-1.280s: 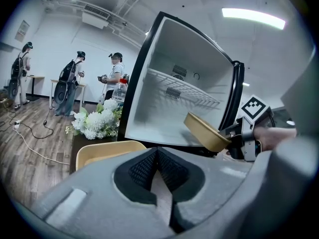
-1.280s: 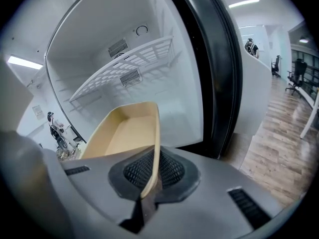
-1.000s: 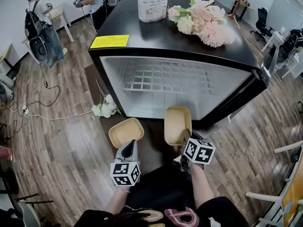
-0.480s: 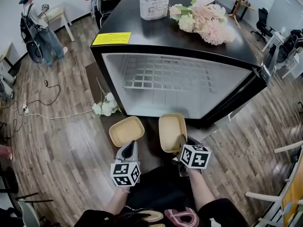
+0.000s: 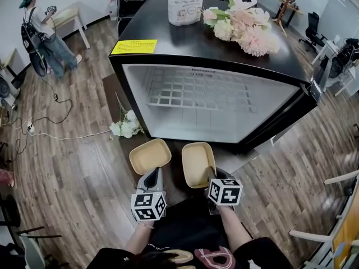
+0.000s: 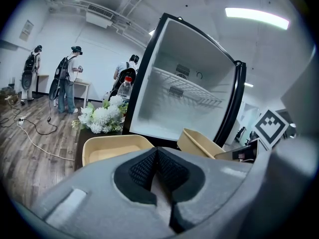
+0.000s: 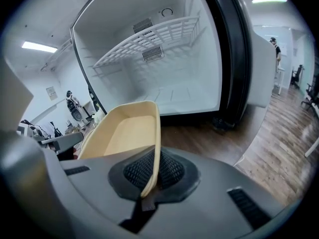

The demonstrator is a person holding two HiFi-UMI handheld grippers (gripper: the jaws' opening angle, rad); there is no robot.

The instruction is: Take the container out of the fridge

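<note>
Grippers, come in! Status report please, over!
Left gripper shut on left container. Right gripper shut on right container. Both out of fridge. Nothing in the way.

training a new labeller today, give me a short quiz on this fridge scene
1. True or false: the white wire shelf inside the open black fridge is bare.
2. The right gripper is shut on: A) the rim of the right tan oblong thin-walled container; B) a metal spoon; C) nothing.
3. How many tan containers are outside the fridge, counting the left tan oblong thin-walled container in the left gripper?
Key: 1 true; 2 A; 3 two.
</note>
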